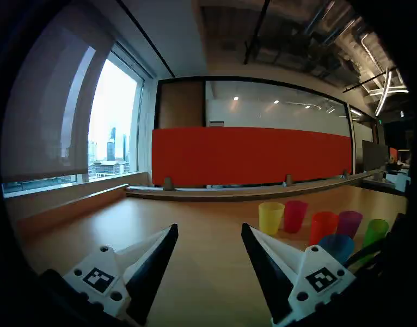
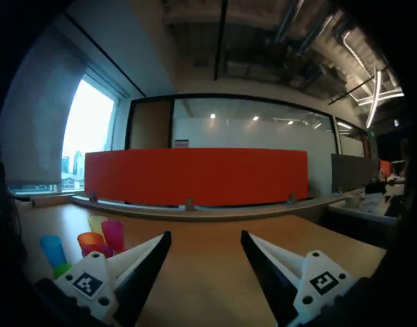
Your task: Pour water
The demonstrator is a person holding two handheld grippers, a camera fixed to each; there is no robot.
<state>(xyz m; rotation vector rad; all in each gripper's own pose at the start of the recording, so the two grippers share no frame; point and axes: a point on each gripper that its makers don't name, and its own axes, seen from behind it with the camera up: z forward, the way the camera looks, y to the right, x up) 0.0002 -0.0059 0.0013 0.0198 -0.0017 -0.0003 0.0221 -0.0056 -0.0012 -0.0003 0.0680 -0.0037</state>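
Ahead of the left tongs (image 1: 209, 226), whose jaws stand wide apart with nothing between them, we see bare wooden table (image 1: 208, 272). Off to their right, six cups stand upright in a loose cluster on it. The yellow cup (image 1: 270, 217) and red cup (image 1: 294, 216) stand side by side farthest back. The orange cup (image 1: 323, 226), purple cup (image 1: 349, 223) and green cup (image 1: 375, 231) form a row nearer. The blue cup (image 1: 336, 247) is nearest, just beside the right finger. A dark shape at the edge crosses the green cup's foot; we cannot tell what it is.

The right tongs (image 2: 206, 234) are likewise spread open and empty. From the right gripper view the cluster sits to the left of these tongs, near the left finger. The blue cup stands apart at the far left, and the green one sits low beside the finger's base.

Beyond both tongs a red screen (image 1: 252, 155) runs along the table's far edge, with a window (image 1: 113, 131) to its left. Right of the right tongs we make out a grey panel (image 2: 353, 171) and a desk (image 2: 366, 210) with clutter too small to tell.
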